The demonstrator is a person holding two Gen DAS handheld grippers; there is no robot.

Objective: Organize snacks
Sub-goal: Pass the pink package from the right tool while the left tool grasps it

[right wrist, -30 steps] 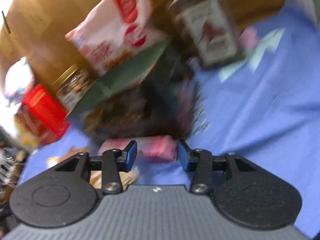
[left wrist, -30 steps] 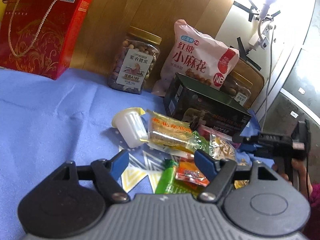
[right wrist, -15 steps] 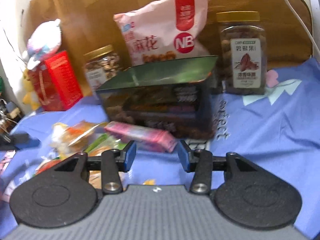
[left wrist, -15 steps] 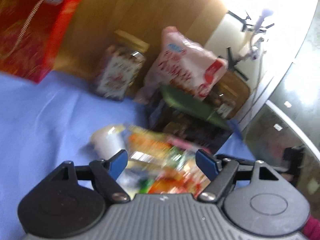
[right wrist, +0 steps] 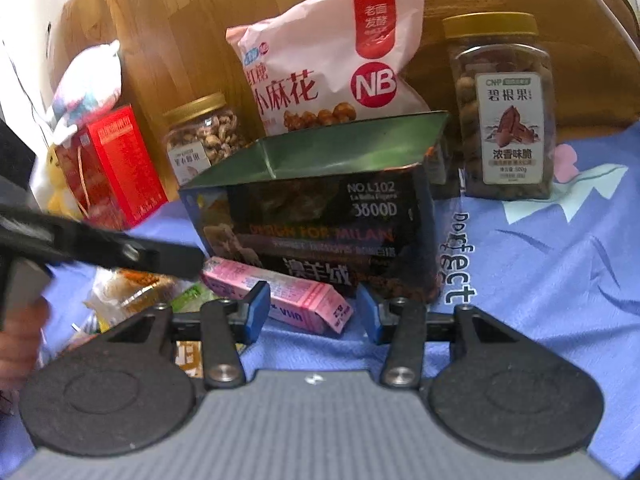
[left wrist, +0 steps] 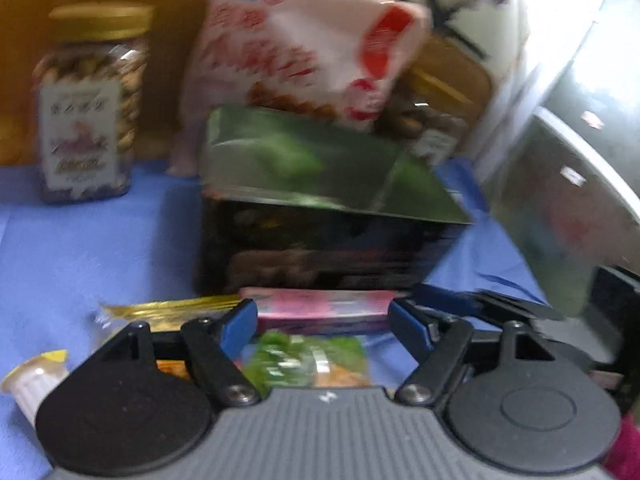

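A dark open box (right wrist: 320,232) with a green inside (left wrist: 304,160) stands on the blue cloth. A pink carton (right wrist: 280,296) lies flat against its front. My right gripper (right wrist: 313,308) hovers just before the carton's near end. Its jaws are opening and the pads touch nothing. My left gripper (left wrist: 322,320), blurred, faces the same pink carton (left wrist: 320,308) from the side. Its jaws are closing with nothing pressed between them. Loose packets, green (left wrist: 304,360) and gold (left wrist: 168,312), lie beneath it, and a jelly cup (left wrist: 32,380) sits at the lower left.
A pink snack bag (right wrist: 328,68) leans behind the box, with a nut jar on either side (right wrist: 204,136) (right wrist: 504,112). A red gift box (right wrist: 116,168) stands at the far left. A wooden board backs the row. Bare blue cloth (right wrist: 560,280) lies to the right.
The left view has swung right and closer to the dark box, so the red gift box has left it. The right view has rolled level. The left tool has entered it from the left.
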